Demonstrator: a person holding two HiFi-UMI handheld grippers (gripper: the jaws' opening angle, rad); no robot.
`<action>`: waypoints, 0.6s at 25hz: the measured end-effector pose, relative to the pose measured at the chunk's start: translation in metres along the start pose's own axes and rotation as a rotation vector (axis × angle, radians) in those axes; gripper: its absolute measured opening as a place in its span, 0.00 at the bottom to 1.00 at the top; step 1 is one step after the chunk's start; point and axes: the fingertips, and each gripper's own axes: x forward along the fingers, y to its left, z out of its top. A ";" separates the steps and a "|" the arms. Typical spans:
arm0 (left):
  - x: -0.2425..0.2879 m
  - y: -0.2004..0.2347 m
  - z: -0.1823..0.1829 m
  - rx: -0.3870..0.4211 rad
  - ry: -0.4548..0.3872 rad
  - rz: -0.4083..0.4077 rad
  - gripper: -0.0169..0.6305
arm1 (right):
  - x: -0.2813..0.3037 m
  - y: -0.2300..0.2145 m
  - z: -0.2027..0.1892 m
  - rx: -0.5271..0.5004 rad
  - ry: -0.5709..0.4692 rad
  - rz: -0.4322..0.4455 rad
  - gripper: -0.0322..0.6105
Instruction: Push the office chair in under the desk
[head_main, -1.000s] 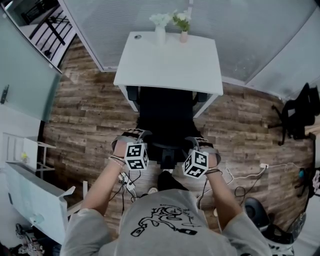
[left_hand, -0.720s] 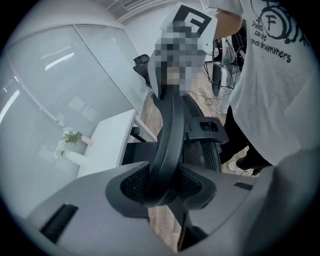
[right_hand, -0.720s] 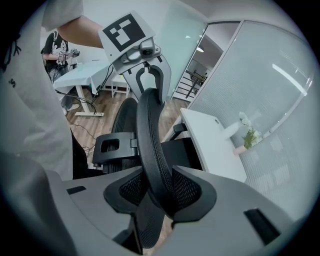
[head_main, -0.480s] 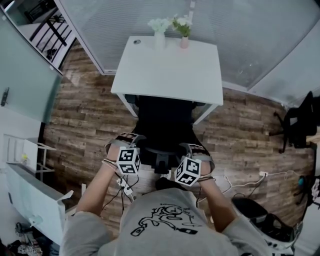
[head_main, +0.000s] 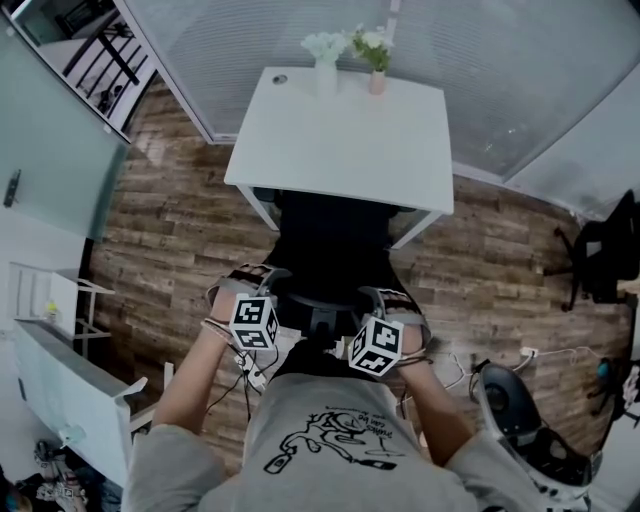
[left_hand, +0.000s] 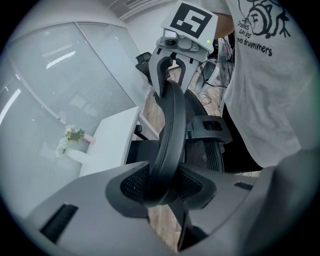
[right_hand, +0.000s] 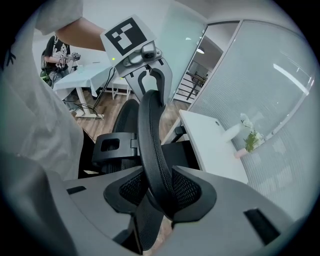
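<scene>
**Head view:** The chair (head_main: 330, 245) is straight ahead of you. Its seat front is tucked under the near edge of the white worktop (head_main: 340, 140). The backrest faces you, out over the wood floor (head_main: 170, 220). Your left gripper (head_main: 265, 283) and right gripper (head_main: 385, 298) sit on top of the backrest, one toward each end, with the marker cubes up. Two vases (head_main: 326, 62) stand side by side at the worktop's far edge. Cables (head_main: 250, 372) lie on the floor below your left arm. A second black seat (head_main: 600, 250) stands well off to the right.

**Left gripper view:** The jaws are clamped on the backrest rim (left_hand: 170, 130), with a mesh pad pressed against each side. The rim runs up and away to the right gripper, which bites the same rim further along. The worktop is on the left with the vases at its far end. Your shirt (left_hand: 265, 75) fills the right side.

**Right gripper view:** This is the mirror picture. The jaws are closed on the rim, pads tight on both faces, with no gap showing. The left gripper holds the far end of the same rim. The worktop lies to the right, beyond the chair, with the vases near its far corner. The frosted glass wall (right_hand: 270, 75) stands behind it.
</scene>
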 end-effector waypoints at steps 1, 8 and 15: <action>0.000 0.002 0.000 0.001 0.000 0.005 0.23 | 0.001 -0.002 0.000 0.001 0.000 -0.002 0.29; 0.008 0.019 -0.004 0.013 0.000 0.023 0.23 | 0.008 -0.016 0.002 0.001 0.004 -0.009 0.29; 0.017 0.047 -0.010 0.028 -0.003 0.035 0.23 | 0.019 -0.039 0.008 0.021 0.010 -0.013 0.29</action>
